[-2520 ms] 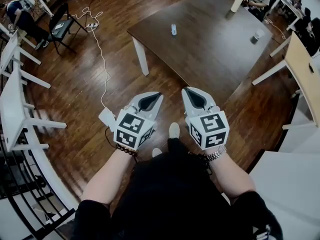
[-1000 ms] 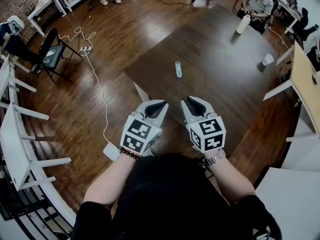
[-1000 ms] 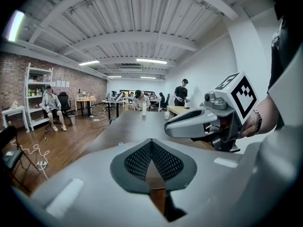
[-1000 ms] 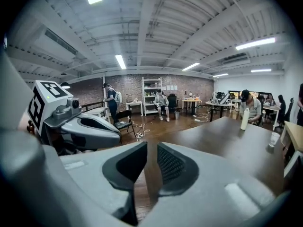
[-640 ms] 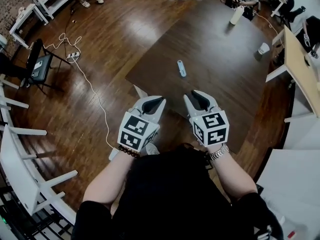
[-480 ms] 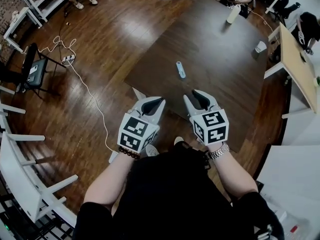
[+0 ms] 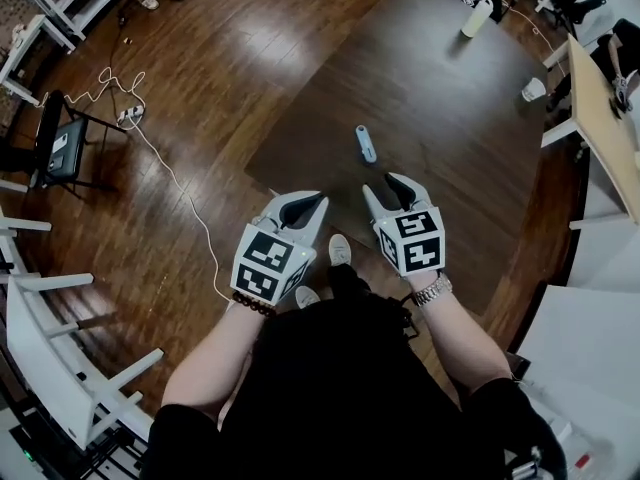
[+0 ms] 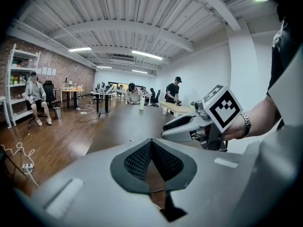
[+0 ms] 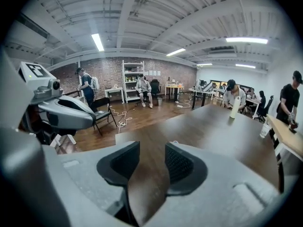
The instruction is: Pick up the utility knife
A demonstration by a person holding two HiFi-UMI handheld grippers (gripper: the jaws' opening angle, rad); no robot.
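The utility knife [image 7: 367, 144], small and pale blue-grey, lies on the dark wooden table [image 7: 450, 118] a short way in from its near edge. My right gripper [image 7: 385, 188] hovers just short of it, over the table edge. Its jaws are opening, and in the right gripper view [image 9: 152, 151] only table surface shows in the gap. My left gripper [image 7: 312, 204] hangs beside it to the left, level with the table's near corner. Its pads meet on nothing in the left gripper view [image 8: 151, 144]. I cannot clearly make out the knife in either gripper view.
A white bottle [image 7: 478, 16] and a paper cup [image 7: 533, 89] stand at the table's far end, where people sit. A pale table [image 7: 600, 118] is at the right. A chair [image 7: 55, 148] and a floor cable [image 7: 150, 138] are at the left.
The view has closed in on the table, and the knife now lies just ahead of the grippers. The right gripper's jaws have spread apart. The left stays shut.
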